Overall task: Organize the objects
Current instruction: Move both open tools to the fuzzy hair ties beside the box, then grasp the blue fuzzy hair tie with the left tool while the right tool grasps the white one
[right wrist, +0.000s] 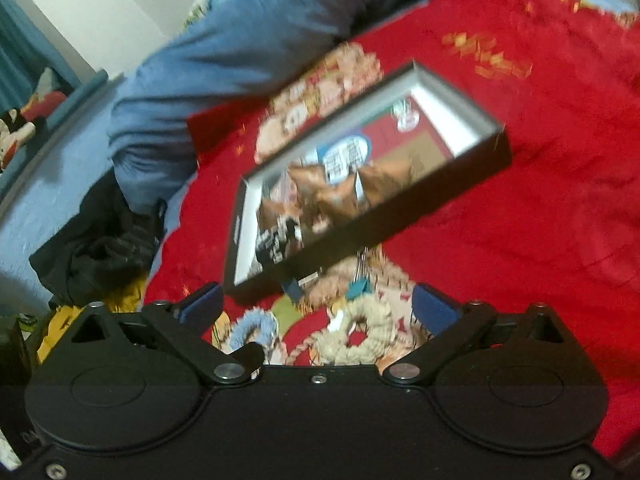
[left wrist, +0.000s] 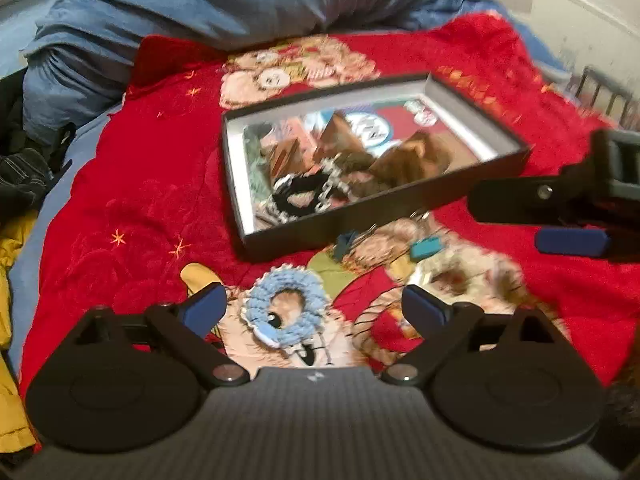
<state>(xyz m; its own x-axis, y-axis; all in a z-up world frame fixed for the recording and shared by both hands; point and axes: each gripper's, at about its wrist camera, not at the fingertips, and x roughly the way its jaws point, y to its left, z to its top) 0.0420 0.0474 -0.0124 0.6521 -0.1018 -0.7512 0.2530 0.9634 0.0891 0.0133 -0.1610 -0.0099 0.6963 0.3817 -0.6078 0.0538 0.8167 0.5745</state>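
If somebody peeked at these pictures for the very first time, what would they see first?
Probably the bright red blanket with cartoon pictures, spread over the bed. In its middle sits a shallow black box already holding a black scrunchie and brown wrappers. Nearer, a fluffy light blue scrunchie lies on the blanket between the open fingers of the left gripper.
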